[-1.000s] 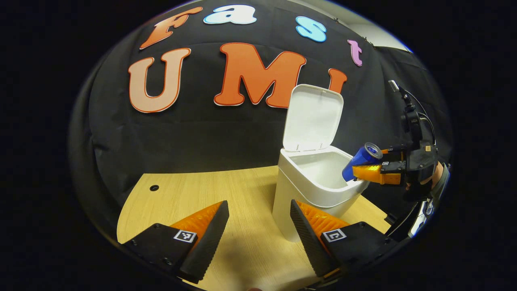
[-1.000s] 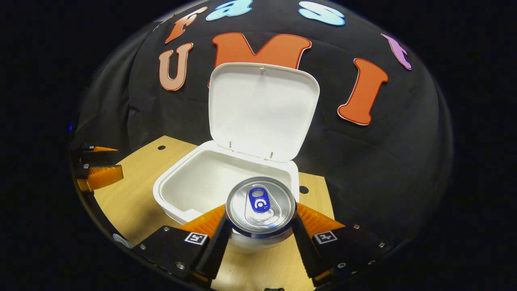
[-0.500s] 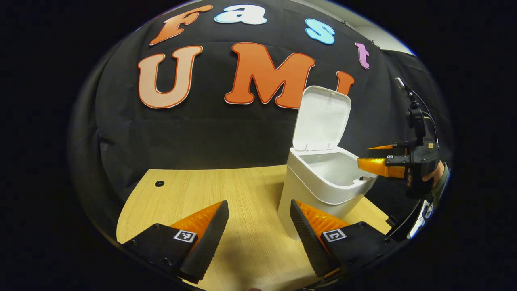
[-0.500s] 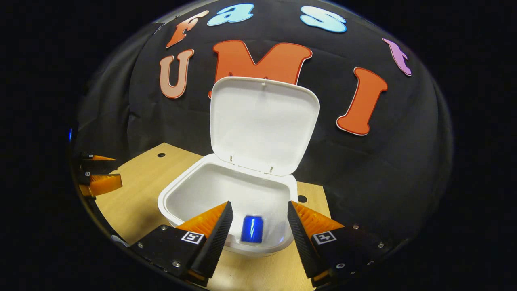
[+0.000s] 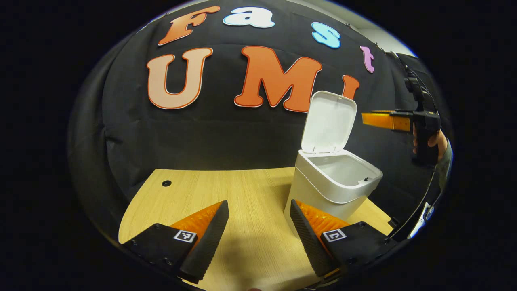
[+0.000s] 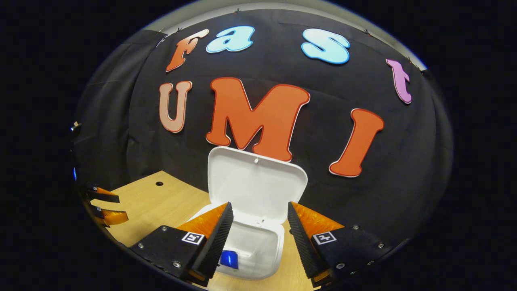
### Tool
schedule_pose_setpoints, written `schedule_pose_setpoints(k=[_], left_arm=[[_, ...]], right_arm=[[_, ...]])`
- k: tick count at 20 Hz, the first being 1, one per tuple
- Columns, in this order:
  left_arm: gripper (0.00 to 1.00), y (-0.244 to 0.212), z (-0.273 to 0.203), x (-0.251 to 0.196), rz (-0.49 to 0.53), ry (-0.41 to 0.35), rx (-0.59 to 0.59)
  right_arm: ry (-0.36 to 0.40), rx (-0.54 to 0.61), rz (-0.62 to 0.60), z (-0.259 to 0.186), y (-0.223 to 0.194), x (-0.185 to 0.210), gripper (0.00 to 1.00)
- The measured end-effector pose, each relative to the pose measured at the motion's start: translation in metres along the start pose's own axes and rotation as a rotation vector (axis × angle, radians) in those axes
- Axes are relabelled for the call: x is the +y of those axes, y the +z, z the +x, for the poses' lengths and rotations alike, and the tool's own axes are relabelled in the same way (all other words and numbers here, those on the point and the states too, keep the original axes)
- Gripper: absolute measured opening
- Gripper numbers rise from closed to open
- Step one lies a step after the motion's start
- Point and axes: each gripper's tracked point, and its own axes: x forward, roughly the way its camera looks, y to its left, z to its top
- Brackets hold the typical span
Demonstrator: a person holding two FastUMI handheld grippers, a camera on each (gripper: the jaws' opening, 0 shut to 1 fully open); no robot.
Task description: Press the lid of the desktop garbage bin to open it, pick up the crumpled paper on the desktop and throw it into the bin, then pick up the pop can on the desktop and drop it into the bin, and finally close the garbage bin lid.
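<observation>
The pop can [image 6: 229, 259] is seen lying inside the garbage bin [image 5: 323, 194], its blue body showing at the bin's bottom in the right gripper view. The lid [image 5: 329, 121] is stood upright on its hinge at the bin's back edge. Crumpled paper cannot be made out on the desktop [image 5: 242, 194]; whether it lies in the bin cannot be told.

With the can in and the lid up, the closing of the lid is judged to be the step in hand. A push on the lid's top edge, forward and down until it latches, would be called for.

The right gripper [image 6: 258, 234] is held above the bin with its jaws spread and nothing between them. The left gripper [image 5: 259, 236] is held low over the desktop, likewise spread and empty, with the bin at 1 o'clock.

The can is given by the right gripper view. The bin's side and the right gripper's height, level with the lid's top at 3 o'clock, are given by the left gripper view.
</observation>
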Motion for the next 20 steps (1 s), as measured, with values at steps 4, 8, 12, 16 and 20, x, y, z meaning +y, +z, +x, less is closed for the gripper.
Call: schedule_pose_setpoints(k=[4, 8, 12, 16, 20], left_arm=[[0.97, 0.001, -0.007, 0.018, -0.029, 0.030, -0.012], [0.97, -0.003, -0.017, 0.041, -0.059, 0.075, -0.018], [0.97, -0.004, -0.026, 0.067, -0.058, 0.134, -0.031], [0.97, 0.002, -0.035, 0.089, -0.059, 0.176, -0.046], [0.98, 0.001, -0.045, 0.107, -0.034, 0.193, -0.044]], right_arm=[[-0.016, -0.087, -0.066, 0.010, 0.045, -0.007, 0.82], [-0.022, -0.131, -0.094, 0.031, 0.078, -0.003, 0.82], [-0.034, -0.103, -0.094, 0.055, 0.082, -0.002, 0.82], [-0.036, -0.045, -0.072, 0.079, 0.074, 0.001, 0.82], [-0.041, -0.026, -0.062, 0.085, 0.067, 0.004, 0.81]])
